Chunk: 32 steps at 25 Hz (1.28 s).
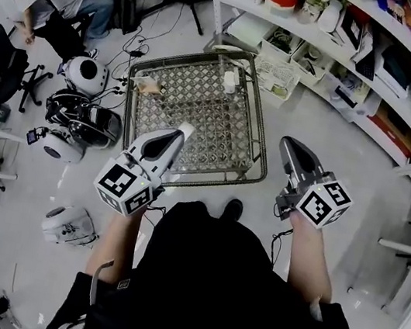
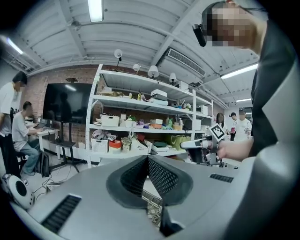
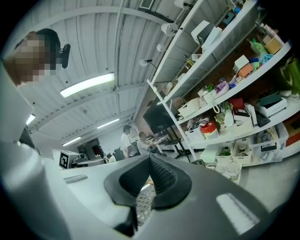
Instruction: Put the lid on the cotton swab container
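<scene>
Cotton swab container: far end of mesh tabletop; axis too small to tell.
L gripper: jaws together, empty.
R gripper: jaws together, empty.

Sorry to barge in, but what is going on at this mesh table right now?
A person stands at the wire mesh table holding a gripper in each hand. The left gripper and right gripper are both shut and empty, near the table's front edge. A small white container and a tan item sit at the far side, untouched.
</scene>
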Available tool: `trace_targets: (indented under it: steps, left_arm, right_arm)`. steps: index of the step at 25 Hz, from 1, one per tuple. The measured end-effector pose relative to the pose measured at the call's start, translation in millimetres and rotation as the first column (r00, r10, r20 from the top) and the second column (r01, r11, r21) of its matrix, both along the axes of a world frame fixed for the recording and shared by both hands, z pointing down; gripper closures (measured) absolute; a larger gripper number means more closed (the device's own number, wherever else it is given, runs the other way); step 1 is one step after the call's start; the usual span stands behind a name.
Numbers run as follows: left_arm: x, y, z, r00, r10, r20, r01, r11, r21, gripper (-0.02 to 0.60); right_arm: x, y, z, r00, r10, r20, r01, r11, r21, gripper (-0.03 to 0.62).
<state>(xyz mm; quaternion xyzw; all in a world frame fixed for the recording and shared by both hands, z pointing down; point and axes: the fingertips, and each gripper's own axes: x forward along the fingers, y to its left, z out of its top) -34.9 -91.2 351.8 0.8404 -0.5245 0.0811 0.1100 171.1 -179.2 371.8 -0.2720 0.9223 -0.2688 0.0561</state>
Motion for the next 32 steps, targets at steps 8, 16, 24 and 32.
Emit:
trace_targets:
  steps: [8,16,24,32]
  left_arm:
    - [-21,-24,12,0.999,-0.005,-0.033,0.005,1.0,-0.002,0.577]
    - [-60,-61,19,0.999,-0.013,-0.047,0.014,0.999,0.031,0.577]
    - [-84,-82,63,0.994,-0.039,-0.1,0.034,0.998,-0.053,0.577]
    - [-79,-103,84,0.994,-0.067,-0.085,0.055,0.989,-0.137,0.577]
  right_arm:
    - [-27,-16,-7,0.999,-0.028,-0.032,0.029,1.0,0.009,0.586]
    - [-80,-44,-17,0.996,-0.049,-0.079,0.051,0.998,0.024,0.586]
    - [-108,-67,1,0.988,-0.059,-0.14,0.057,0.998,-0.025,0.586]
    - [-122,-101,21,0.984,-0.119,-0.134,0.108,0.991,-0.083,0.586]
